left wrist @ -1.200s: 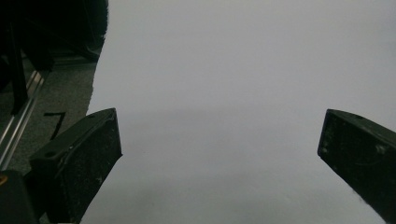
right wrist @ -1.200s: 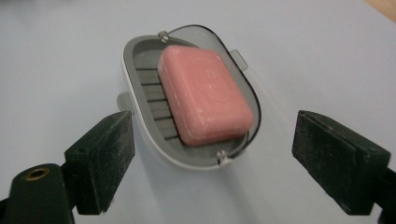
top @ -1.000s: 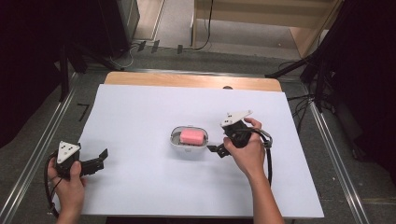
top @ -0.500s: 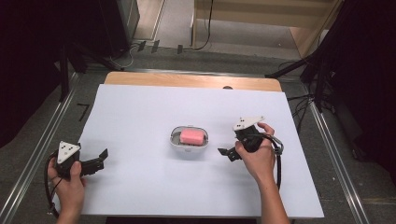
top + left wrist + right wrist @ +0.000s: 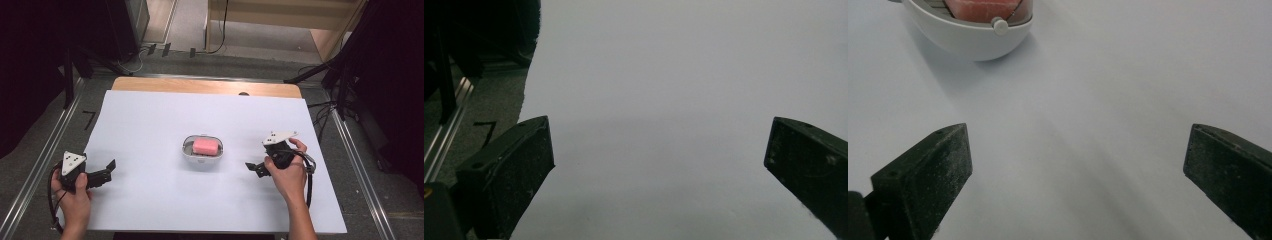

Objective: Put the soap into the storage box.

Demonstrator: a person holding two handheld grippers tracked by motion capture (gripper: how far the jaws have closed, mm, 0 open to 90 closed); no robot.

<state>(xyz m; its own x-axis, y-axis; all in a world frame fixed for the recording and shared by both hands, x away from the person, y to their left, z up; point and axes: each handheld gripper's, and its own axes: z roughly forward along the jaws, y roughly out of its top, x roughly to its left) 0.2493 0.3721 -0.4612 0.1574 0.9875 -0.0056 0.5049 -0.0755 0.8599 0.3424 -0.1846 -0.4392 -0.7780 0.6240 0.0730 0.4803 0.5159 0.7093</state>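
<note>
I see a table (image 5: pixel 150 130) covered by a white sheet, with a strip of bare wood showing along its far edge. A small white dish (image 5: pixel 202 156) holding a pink bar (image 5: pixel 206 146) sits on it, ahead of my right gripper (image 5: pixel 254 169) and well apart from my left gripper (image 5: pixel 106 170).

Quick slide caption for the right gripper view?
Right gripper, jaws open, above the white table, pink soap in its dish ahead.
</note>
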